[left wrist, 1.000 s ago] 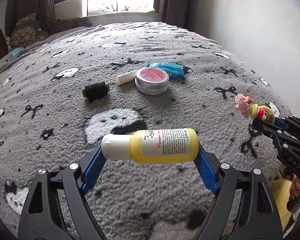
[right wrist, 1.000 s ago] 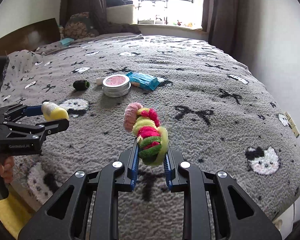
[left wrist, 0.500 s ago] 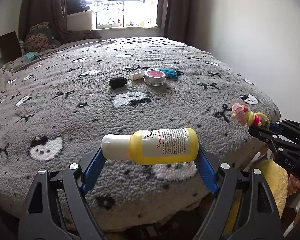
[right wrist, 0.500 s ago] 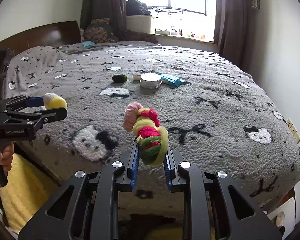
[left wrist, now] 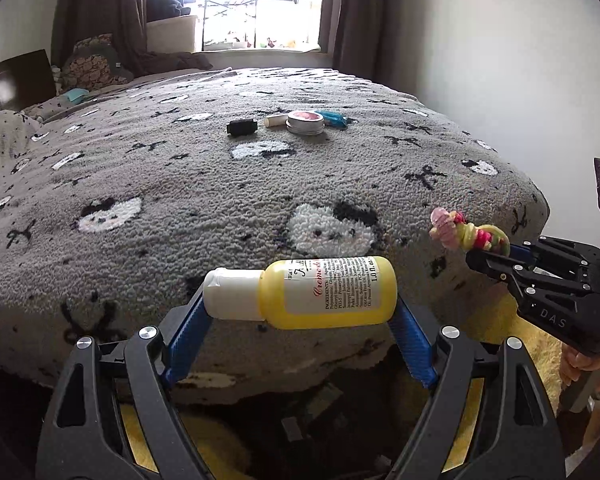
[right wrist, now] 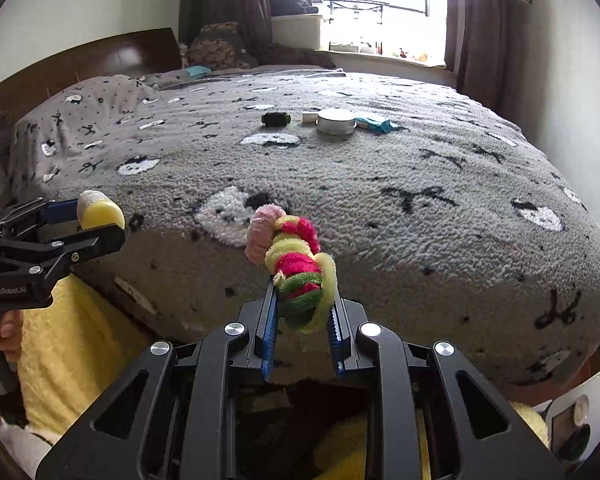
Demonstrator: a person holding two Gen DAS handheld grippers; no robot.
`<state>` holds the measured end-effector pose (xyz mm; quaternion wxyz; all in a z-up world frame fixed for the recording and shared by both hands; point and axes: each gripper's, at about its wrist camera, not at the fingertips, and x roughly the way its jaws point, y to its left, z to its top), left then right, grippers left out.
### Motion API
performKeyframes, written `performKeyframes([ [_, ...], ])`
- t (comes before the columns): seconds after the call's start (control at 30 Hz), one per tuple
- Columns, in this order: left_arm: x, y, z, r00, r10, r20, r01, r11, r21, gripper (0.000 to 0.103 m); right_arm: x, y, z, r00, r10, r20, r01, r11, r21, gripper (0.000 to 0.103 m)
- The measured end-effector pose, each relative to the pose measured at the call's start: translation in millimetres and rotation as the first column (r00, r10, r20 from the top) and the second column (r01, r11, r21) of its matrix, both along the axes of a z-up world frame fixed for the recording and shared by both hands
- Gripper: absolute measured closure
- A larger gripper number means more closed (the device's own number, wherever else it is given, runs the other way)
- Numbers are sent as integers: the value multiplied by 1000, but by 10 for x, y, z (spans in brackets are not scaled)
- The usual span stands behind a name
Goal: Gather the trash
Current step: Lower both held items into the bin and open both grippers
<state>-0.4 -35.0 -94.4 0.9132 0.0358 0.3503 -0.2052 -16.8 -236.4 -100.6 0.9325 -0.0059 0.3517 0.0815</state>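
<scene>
The left gripper (left wrist: 300, 312) is clamping a yellow bottle (left wrist: 300, 292) crosswise between its wide-set fingers, while the right gripper (right wrist: 302, 324) is pinching a fuzzy multicoloured scrunchie (right wrist: 294, 264), both hovering off the edge of the bed (left wrist: 220, 200).

Wrist views, bed (left wrist: 260, 200) foot, windowward
</scene>
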Motion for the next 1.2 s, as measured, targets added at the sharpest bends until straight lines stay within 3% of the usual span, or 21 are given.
performKeyframes([
  [0.37,-171,20,-523,992,16,-126,-14,1000,24,24,-64,93,-422,992,21,-122,-17,999,35,80],
  [0.73,-205,64,-1158,956,26,-292,-6,998,70,24,-1,275,-923,960,57,-275,-48,998,41,80],
  [1.0,-155,136,-1588,910,36,-412,-9,998,69,24,82,279,-1306,912,45,-409,-29,999,45,80],
  [1.2,-68,62,-1892,856,14,-516,37,995,88,24,128,316,-1550,865,80,-495,-52,996,70,80],
])
